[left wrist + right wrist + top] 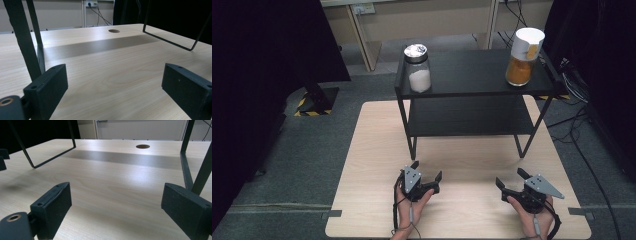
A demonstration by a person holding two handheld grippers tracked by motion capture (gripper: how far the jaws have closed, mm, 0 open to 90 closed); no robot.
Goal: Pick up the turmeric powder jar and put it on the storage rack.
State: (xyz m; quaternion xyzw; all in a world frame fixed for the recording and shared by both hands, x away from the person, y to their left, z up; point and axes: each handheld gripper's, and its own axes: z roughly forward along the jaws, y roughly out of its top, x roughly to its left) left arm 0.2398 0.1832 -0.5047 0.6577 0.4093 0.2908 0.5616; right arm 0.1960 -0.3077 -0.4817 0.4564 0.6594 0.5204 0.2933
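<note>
We rest both hands low on the bench [377, 150], left claw [428, 170] and right claw [509, 177] spread wide and empty, facing the white-powder jar [417, 68] and orange-powder jar [525, 56] atop the black shelf [472, 75], ready to reach

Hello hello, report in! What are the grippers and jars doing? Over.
Left gripper and right gripper open, low over table. White jar and orange jar untouched on shelf. Nothing between.

- No text, brand or number was legible on any surface.
- The orange-filled jar [525, 56] carried a white label, its print too small to read.
- Yellow-and-black hazard stripes [310, 113] marked a floor stand's base.
</note>
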